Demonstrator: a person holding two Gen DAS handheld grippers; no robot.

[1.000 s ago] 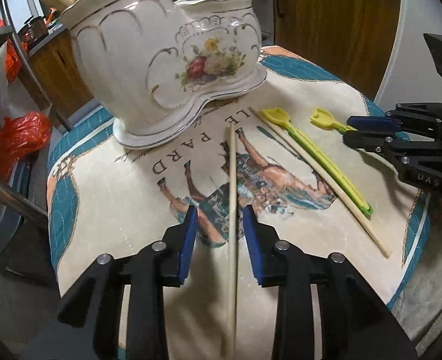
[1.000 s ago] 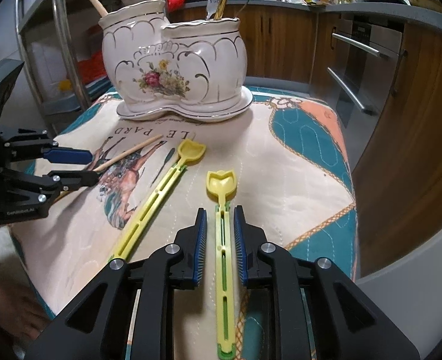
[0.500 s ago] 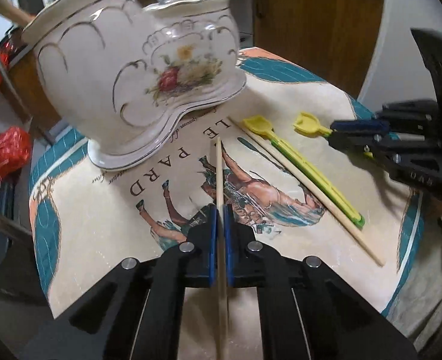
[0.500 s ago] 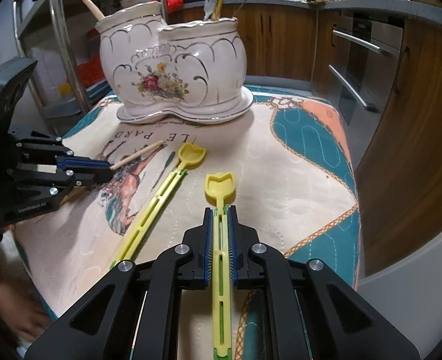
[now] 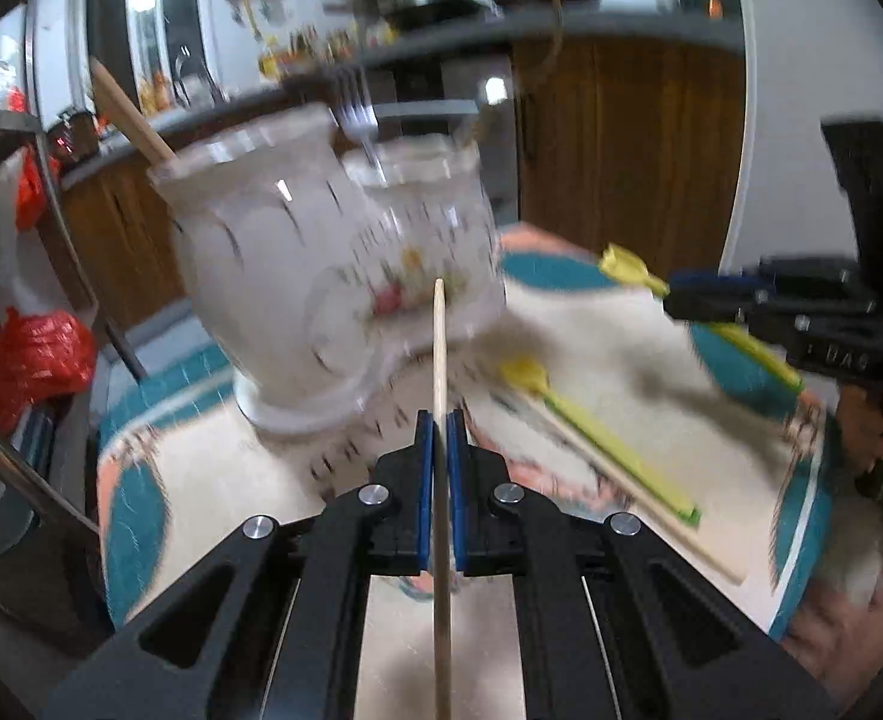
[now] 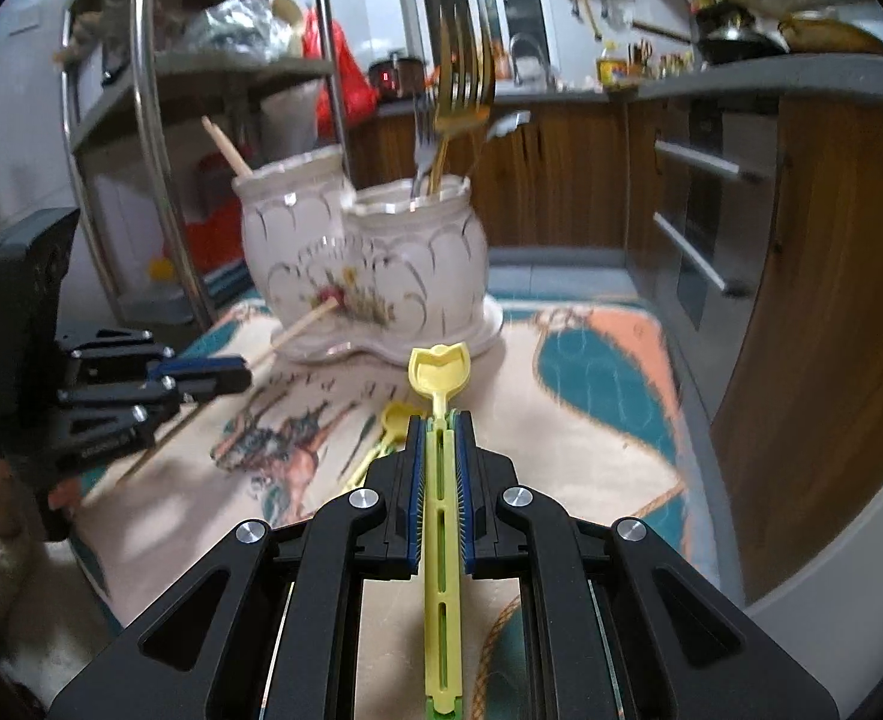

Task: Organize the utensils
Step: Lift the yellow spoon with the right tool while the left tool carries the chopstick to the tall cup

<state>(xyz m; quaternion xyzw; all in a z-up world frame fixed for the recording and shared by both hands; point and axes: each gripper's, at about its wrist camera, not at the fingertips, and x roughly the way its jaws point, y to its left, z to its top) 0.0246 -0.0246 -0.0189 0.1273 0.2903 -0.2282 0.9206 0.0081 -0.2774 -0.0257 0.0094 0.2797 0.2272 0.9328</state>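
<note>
our wooden chopstick points straight ahead at the white ceramic holder, pinched in the left hand-held gripper; the right hand-held gripper is clamped on a yellow slotted chopstick aimed likewise. another yellow one lies on the cloth-covered worktop.

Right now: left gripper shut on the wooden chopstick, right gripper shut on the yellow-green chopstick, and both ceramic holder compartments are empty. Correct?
Not quite. The ceramic holder isn't empty: the right wrist view shows forks in one compartment and a wooden stick in the other. The rest stands: left gripper shut on the wooden chopstick, right gripper shut on the yellow-green chopstick.
</note>
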